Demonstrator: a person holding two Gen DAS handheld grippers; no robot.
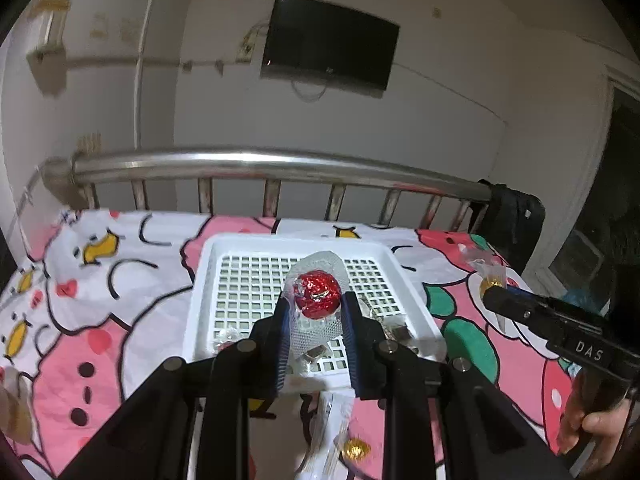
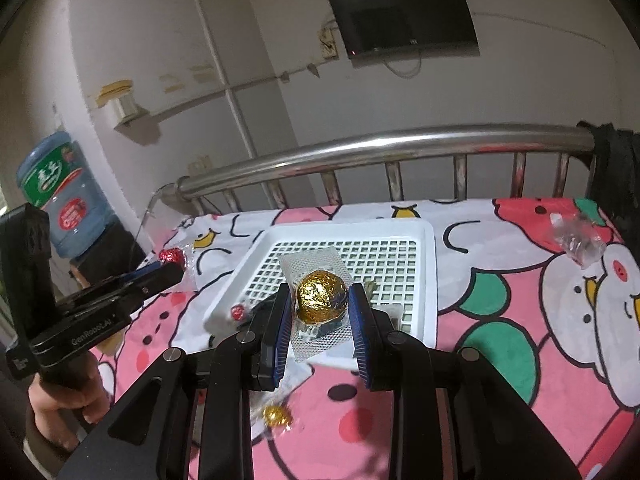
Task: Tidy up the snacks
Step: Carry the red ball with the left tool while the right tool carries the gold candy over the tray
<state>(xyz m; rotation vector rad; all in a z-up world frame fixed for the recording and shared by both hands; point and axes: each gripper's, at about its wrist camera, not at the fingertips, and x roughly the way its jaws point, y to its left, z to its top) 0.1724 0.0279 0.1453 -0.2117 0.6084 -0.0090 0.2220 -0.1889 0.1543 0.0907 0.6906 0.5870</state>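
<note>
Left gripper (image 1: 317,320) is closed on a red foil candy (image 1: 318,294) in its clear wrapper above the white basket (image 1: 208,264) on the patterned bedsheet (image 1: 120,320), while right gripper (image 2: 320,316) pinches a gold foil candy (image 2: 321,298) over that basket's near edge.

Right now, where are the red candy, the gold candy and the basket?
red candy (image 1: 318,294), left wrist view, foil ball.
gold candy (image 2: 320,297), right wrist view, foil ball.
basket (image 2: 428,280), right wrist view, right rim.
</note>
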